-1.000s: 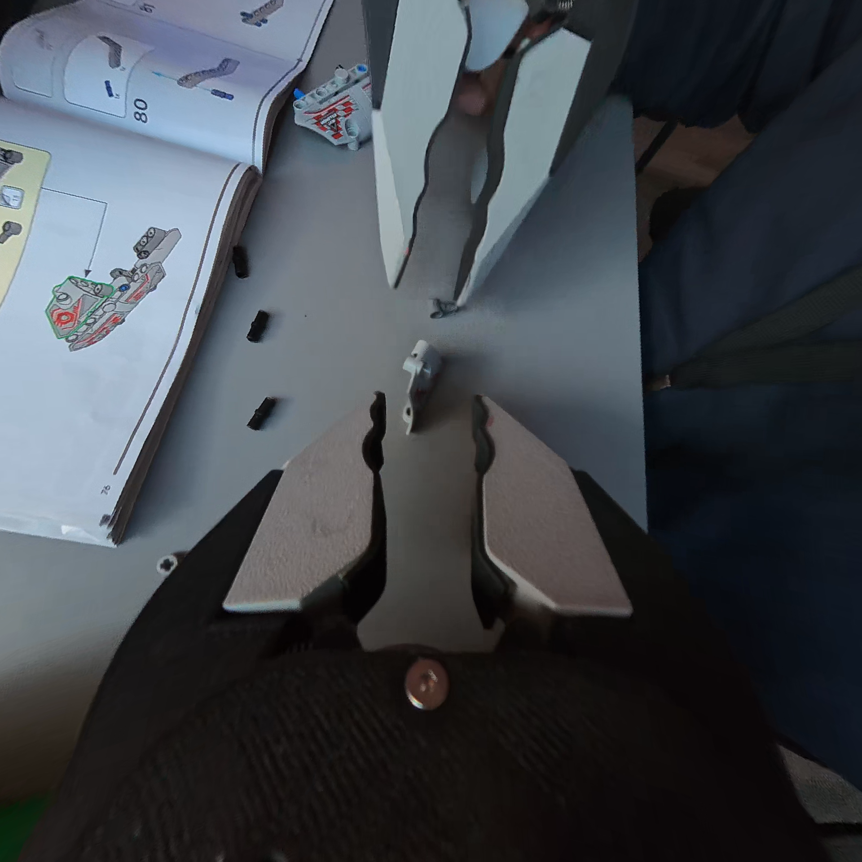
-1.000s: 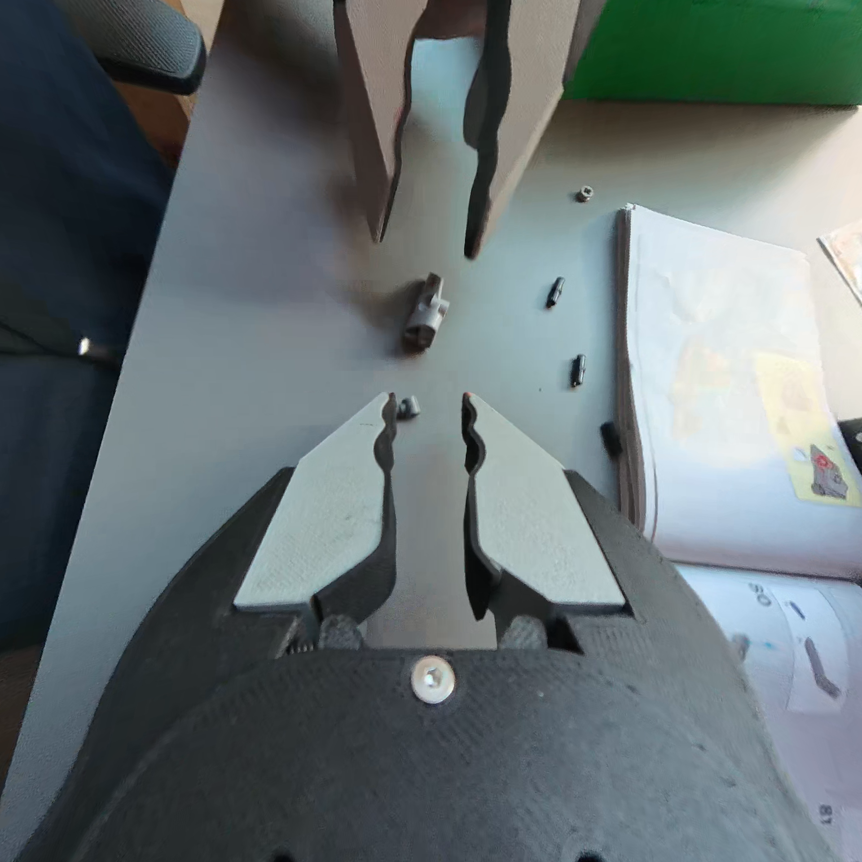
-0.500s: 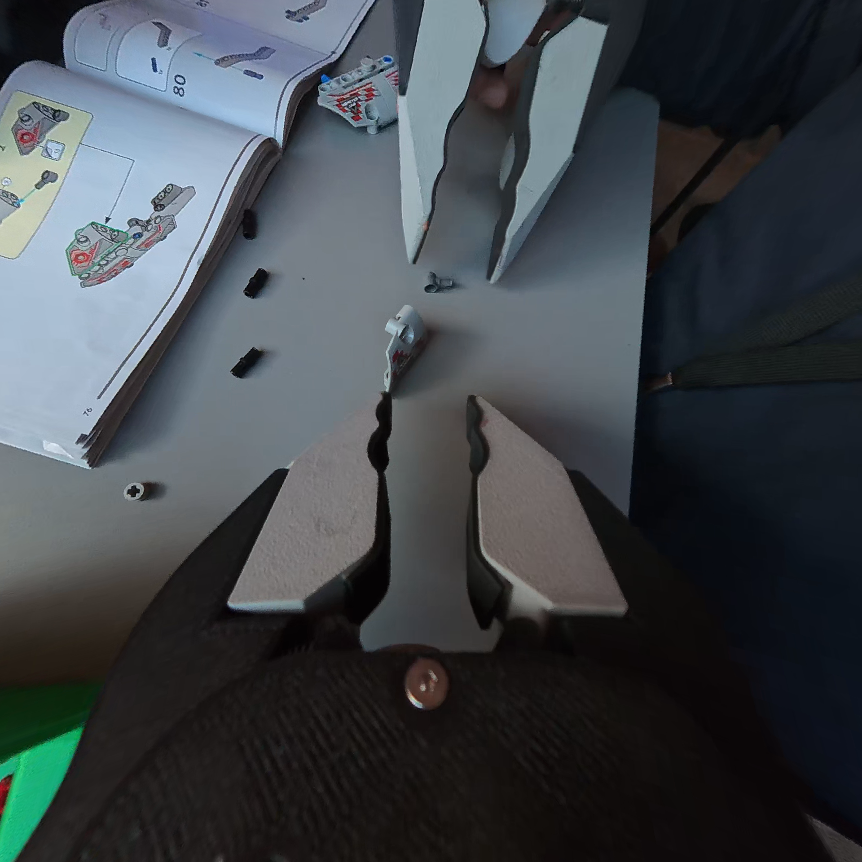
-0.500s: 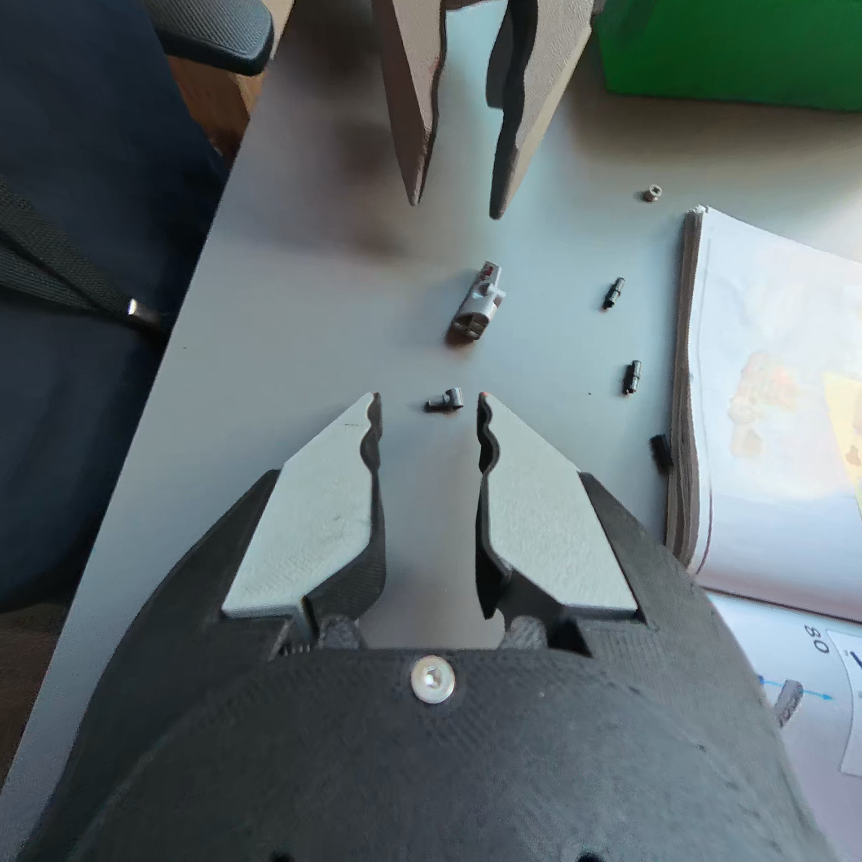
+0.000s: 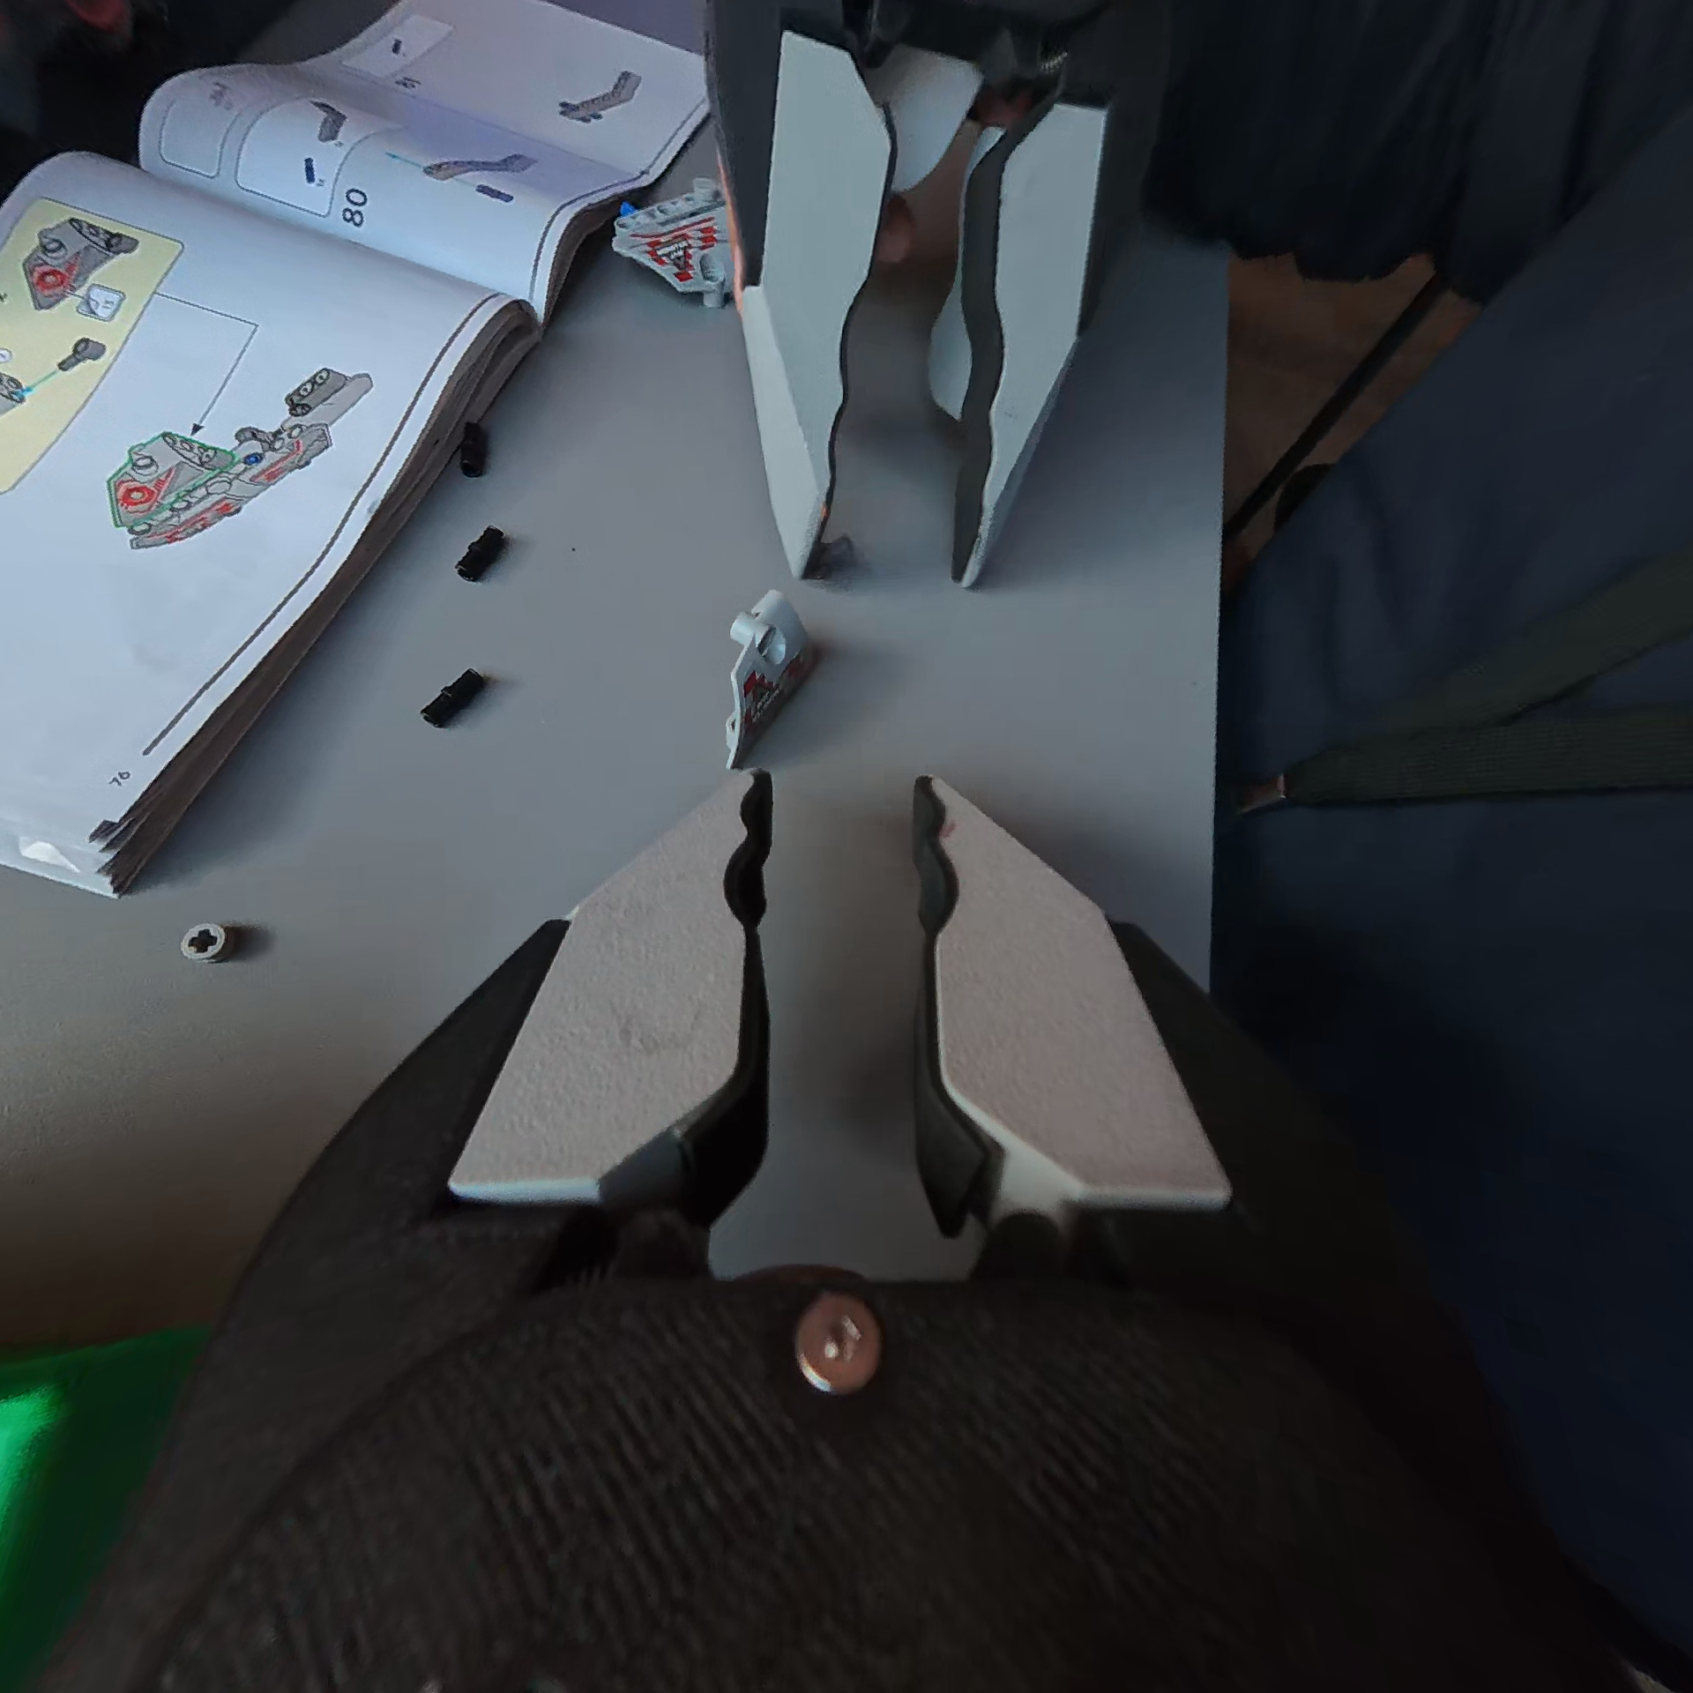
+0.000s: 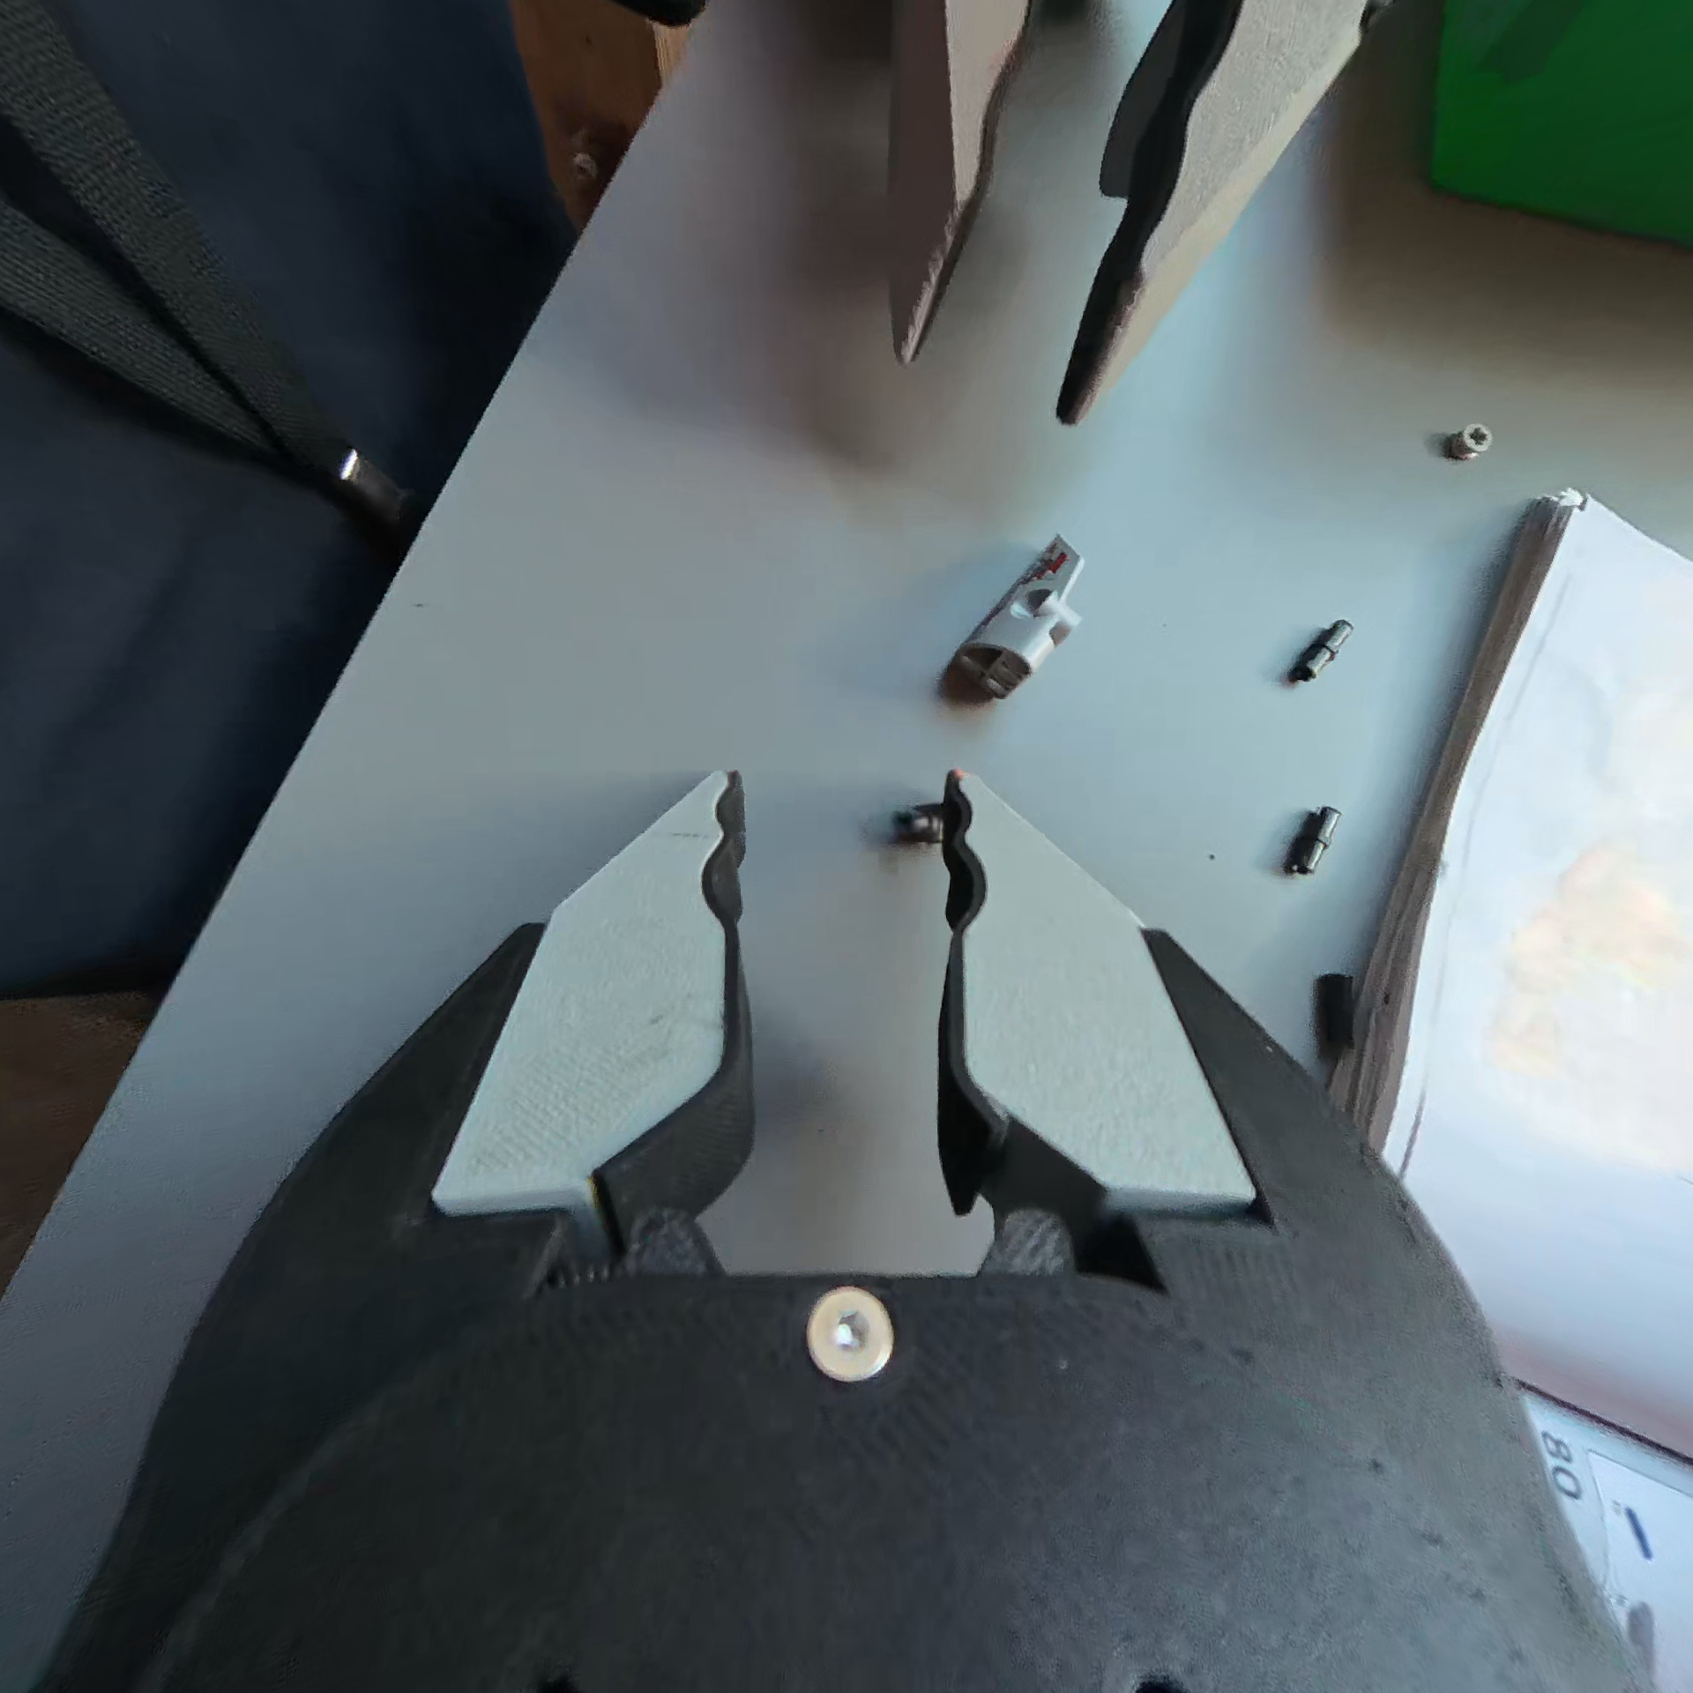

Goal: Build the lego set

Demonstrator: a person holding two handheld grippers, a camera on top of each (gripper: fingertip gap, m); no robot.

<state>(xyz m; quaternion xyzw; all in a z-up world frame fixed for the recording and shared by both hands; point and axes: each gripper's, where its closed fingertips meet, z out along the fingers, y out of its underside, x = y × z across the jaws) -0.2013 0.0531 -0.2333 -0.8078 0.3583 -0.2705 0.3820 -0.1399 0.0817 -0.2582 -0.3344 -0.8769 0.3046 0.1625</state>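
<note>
Grippers face each other across a grey table [image 5: 1054, 696], each with its jaws apart and nothing between them. In the left wrist view, the left gripper [image 5: 841, 780] hovers low over the table, and a light grey panel piece [image 5: 766, 673] with red markings lies just ahead of its left fingertip, slightly left of the gap between the fingers, close to but apart from the tip. Farther on, the right gripper [image 5: 887, 566] points down with its tips near the table; a small dark grey connector [image 5: 839, 550] lies just beside the tip of one of its fingers, partly hidden by it. The right wrist view shows the same connector [image 6: 916, 823] just inside the right gripper [image 6: 843, 777], against the inner edge of its right-hand finger; whether the two touch cannot be told. The panel piece [image 6: 1017, 628] lies well ahead of these fingertips, between the two grippers, and the left gripper [image 6: 985, 385] appears beyond it, raised above the surface. Three black pins lie in a loose row along the edge of an open instruction booklet [image 5: 229, 513]: the first pin [image 5: 473, 448] touching the page edges, the second pin [image 5: 480, 553] and third pin [image 5: 452, 697] a little apart from them. A small grey bush [image 5: 209, 943] sits near the booklet's corner. A partly built grey and red model [image 5: 676, 243] rests beside the booklet's far pages, partly behind the right gripper. A green box [image 6: 1557, 119] stands at the table's far corner in the right wrist view.
</note>
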